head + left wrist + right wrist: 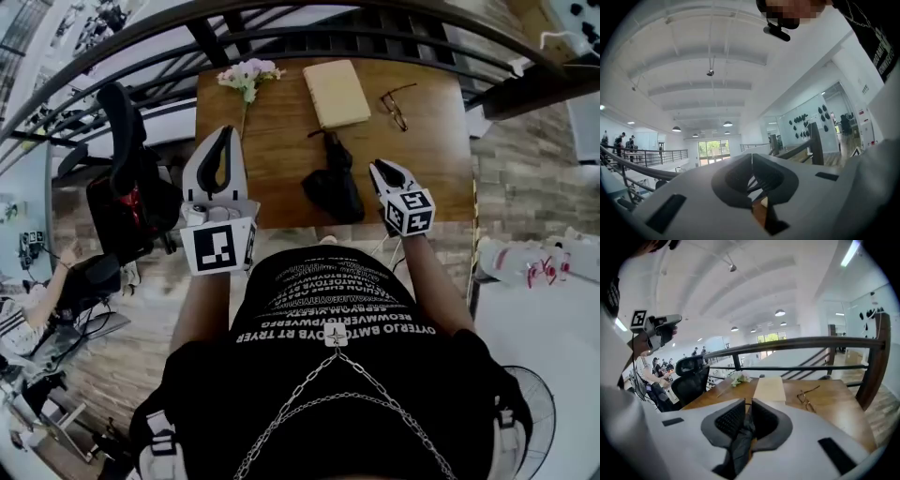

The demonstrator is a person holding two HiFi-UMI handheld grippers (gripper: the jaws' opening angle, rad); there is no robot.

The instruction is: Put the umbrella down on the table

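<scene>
- The umbrella (333, 183), black and folded, is on your side of the notebook (336, 94), at the near edge of the table (431, 150). From the head view I cannot tell whether its full weight rests on the wood.
- Your right gripper (382, 172) has its jaws pressed nearly together on a fold of the umbrella's dark cloth, which shows between them in the right gripper view. So the umbrella is at the table but not yet let go.
- My judgement: 2 things are left, to settle it flat on your side of the notebook and to spread the right jaws off the cloth.
- The right gripper sits nearer you than the notebook and to its right, tilted down toward the tabletop.
- Your left gripper (225, 133) is nearer you than the notebook and to its left, held about level. Its jaws are closed together with nothing between them.
</scene>
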